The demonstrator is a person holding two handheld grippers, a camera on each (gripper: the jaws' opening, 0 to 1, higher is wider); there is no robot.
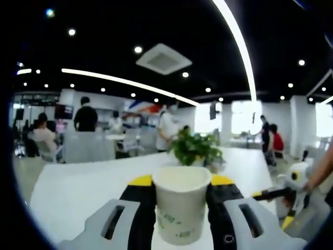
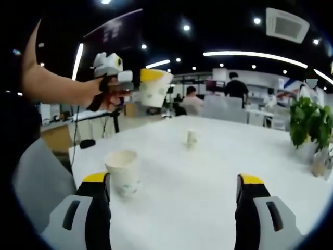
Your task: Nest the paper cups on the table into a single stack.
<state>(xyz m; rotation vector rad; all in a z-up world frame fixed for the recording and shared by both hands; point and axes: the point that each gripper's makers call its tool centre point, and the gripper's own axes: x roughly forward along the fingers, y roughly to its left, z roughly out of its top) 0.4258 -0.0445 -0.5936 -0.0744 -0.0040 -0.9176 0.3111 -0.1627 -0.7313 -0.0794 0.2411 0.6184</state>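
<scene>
Wide white counter [image 2: 218, 172] in an open office, seen from both gripper views, people seated and standing well behind it. Potted green plant [image 2: 307, 122] at the counter's far right edge in the right gripper view.

Left gripper [image 1: 182, 195] raised above the counter, jaws clamped on the sides of an upright paper cup [image 1: 181, 208], mouth up and apparently empty; same gripper visible in the right gripper view, held high at the left with the cup tilted.

Right gripper [image 2: 174, 198] low over the counter, jaws spread wide with nothing between them. Second paper cup [image 2: 124, 171] standing upright on the counter just beside its left jaw. Small third cup [image 2: 191, 138] farther off near the counter's middle, too small to make out clearly.

Judged progress: early. One cup lifted, none nested yet; remaining cups apart, every stacking step seemingly left.
</scene>
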